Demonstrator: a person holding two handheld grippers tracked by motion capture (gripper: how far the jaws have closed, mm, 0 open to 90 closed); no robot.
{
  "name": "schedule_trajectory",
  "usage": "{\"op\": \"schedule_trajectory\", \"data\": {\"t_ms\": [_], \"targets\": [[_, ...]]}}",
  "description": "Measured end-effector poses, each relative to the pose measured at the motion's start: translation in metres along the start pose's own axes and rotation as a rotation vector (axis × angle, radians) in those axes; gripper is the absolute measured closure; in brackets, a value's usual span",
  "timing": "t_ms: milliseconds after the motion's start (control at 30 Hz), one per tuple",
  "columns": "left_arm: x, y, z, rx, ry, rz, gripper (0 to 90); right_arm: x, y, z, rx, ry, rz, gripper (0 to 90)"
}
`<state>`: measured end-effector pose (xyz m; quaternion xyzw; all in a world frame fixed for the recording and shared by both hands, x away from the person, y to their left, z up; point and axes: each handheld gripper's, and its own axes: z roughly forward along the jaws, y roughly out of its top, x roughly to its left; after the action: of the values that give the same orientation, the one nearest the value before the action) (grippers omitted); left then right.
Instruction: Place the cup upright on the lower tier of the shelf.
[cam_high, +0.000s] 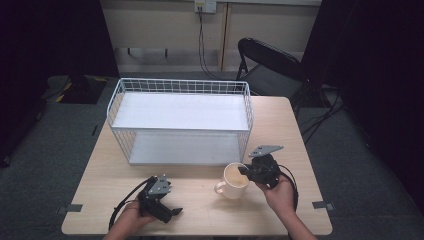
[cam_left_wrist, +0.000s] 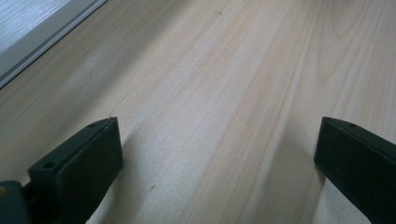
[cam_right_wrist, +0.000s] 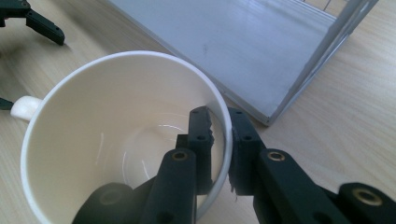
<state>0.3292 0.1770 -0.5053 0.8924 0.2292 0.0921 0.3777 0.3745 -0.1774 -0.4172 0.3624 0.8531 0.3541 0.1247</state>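
Mug (cam_high: 233, 182): stood upright near table's (cam_high: 300, 150) front edge, right of centre, handle toward left gripper.
Right gripper (cam_right_wrist: 219, 140): jaws pinched mug rim.
Left gripper (cam_high: 172, 212): wide apart, empty, near front-left corner.

Black folding chair (cam_high: 270, 62) behind table (cam_high: 295, 125); grey carpet (cam_high: 50, 145).

I see 1 cream mug (cam_high: 233, 181) upright and empty on the wooden table (cam_high: 200, 205), handle toward my left, just in front of the white wire shelf (cam_high: 181, 122).
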Motion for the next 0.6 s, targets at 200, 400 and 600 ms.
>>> {"op": "schedule_trajectory", "data": {"t_ms": [200, 400, 600], "targets": [[-0.0001, 0.0001, 0.0001, 0.002, -0.002, 0.001, 0.1, 0.0028, 0.0035, 0.0037, -0.006, -0.006, -0.004, 81.8], [-0.0005, 0.0001, 0.0004, -0.002, -0.002, -0.005, 0.1, 0.0057, 0.0054, 0.0066, -0.035, -0.018, -0.001, 81.9], [-0.0004, 0.0001, 0.0004, -0.002, -0.002, -0.004, 0.1, 0.0094, 0.0093, 0.0081, -0.067, -0.043, -0.002, 81.9]]}}
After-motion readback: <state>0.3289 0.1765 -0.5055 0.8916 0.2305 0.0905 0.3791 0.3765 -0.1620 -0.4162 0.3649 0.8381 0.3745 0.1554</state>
